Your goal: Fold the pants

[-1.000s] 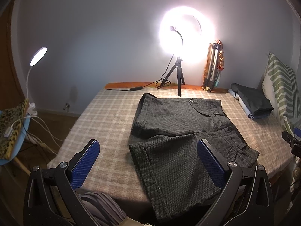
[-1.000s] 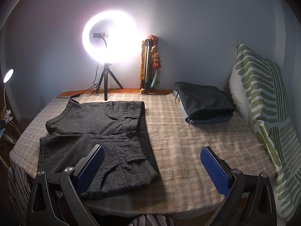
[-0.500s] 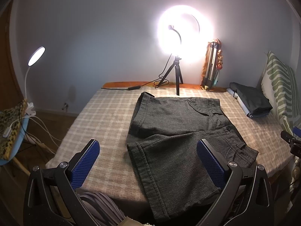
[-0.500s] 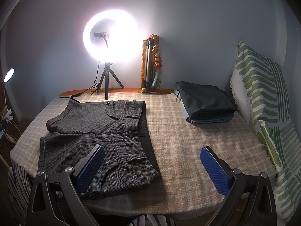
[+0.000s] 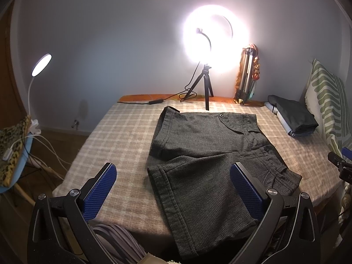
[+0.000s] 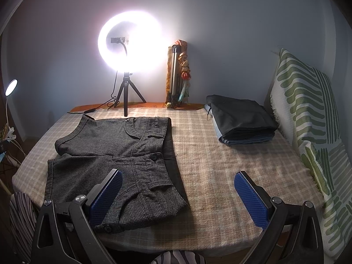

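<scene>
both grippers, left gripper (image 5: 173, 187) and right gripper (image 6: 178, 192), wide apart, empty, barely shifted since a second ago. pants (image 6: 114, 162) flat toward bed (image 6: 220, 176) left edge, unfolded; fold not started.

Left gripper (image 5: 173, 187): jaws spread wide, blue pads (image 5: 100, 189) facing each other, nothing between, hovering above near edge of bed. Right gripper (image 6: 178, 195): jaws equally wide apart, empty, level, also poised over near edge, right of left gripper.
</scene>
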